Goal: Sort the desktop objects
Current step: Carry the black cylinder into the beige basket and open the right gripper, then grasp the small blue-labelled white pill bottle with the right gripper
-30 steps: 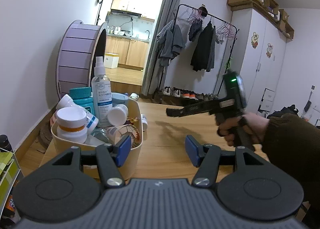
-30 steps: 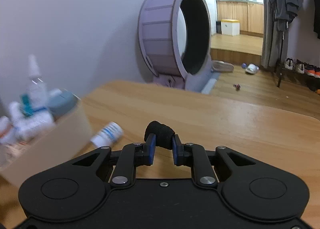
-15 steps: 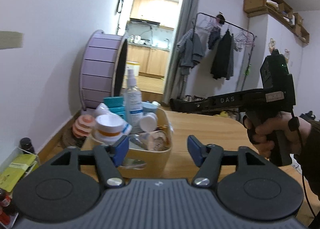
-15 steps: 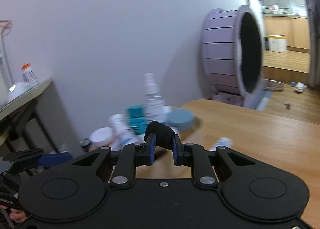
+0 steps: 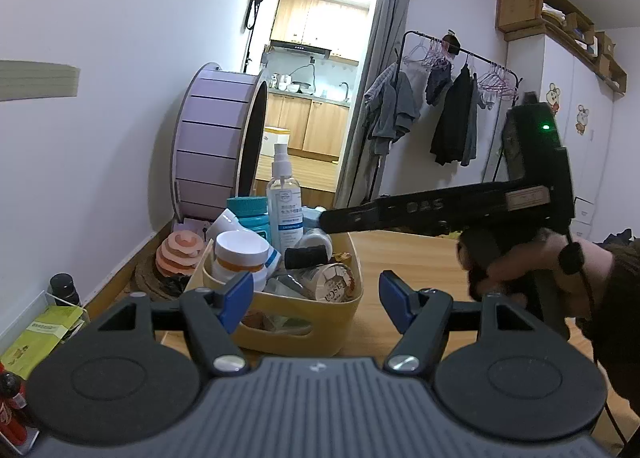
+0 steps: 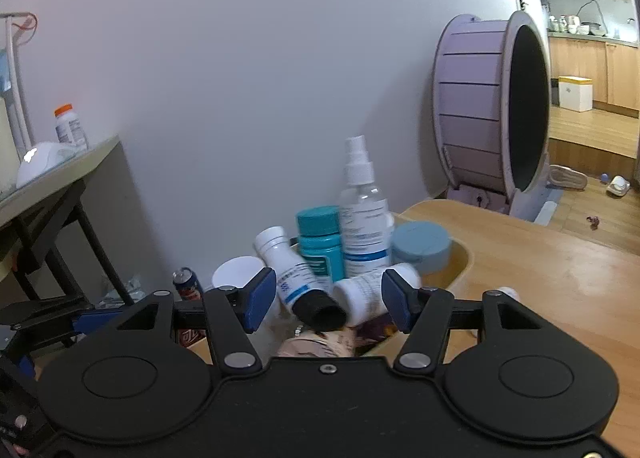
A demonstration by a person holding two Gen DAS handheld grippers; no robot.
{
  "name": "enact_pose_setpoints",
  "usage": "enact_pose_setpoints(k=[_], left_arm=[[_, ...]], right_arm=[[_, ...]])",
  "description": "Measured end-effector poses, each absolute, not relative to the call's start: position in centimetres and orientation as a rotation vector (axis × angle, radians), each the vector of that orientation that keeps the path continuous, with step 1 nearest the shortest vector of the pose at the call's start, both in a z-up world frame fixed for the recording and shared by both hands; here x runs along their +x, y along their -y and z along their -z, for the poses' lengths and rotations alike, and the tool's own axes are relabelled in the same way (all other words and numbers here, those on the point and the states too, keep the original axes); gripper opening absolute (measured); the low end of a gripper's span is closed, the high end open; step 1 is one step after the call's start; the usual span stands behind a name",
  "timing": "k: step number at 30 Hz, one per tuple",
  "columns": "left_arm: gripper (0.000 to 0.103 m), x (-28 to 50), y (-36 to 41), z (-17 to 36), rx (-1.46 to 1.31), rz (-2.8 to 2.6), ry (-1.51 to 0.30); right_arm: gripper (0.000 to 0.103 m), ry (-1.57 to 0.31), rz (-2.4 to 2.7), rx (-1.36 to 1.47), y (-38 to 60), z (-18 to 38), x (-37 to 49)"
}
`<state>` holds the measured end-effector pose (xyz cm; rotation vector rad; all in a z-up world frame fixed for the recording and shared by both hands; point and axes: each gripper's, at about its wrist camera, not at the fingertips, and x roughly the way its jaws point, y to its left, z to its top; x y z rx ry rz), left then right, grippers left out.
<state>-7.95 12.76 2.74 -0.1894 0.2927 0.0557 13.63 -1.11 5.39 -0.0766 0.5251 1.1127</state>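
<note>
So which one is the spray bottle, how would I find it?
Look for the yellow bin at the wall end of the wooden table, crammed with jars and pill bottles. The spray bottle stands upright at the back, next to a teal-capped bottle. It is the tallest thing there, clear, with a white pump nozzle on top and a blue and white label.

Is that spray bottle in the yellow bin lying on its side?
No, the spray bottle stands upright among the other containers in the yellow bin, its white nozzle pointing up above them.
</note>
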Motion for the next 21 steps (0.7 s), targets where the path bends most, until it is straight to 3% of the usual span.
enact_pose_setpoints(k=[16, 21], left_arm=[[0.069, -7.1, -11.2, -2.5, -0.153, 0.028, -0.289], [0.069, -6.6, -11.1, -2.4, -0.161, 0.037, -0.295]], right_arm=[[0.065, -0.552, -0.841, -0.088, 6.1, -2.1, 20.4], [0.073, -0.560, -0.828, -0.127, 4.7, -0.6, 21.6]])
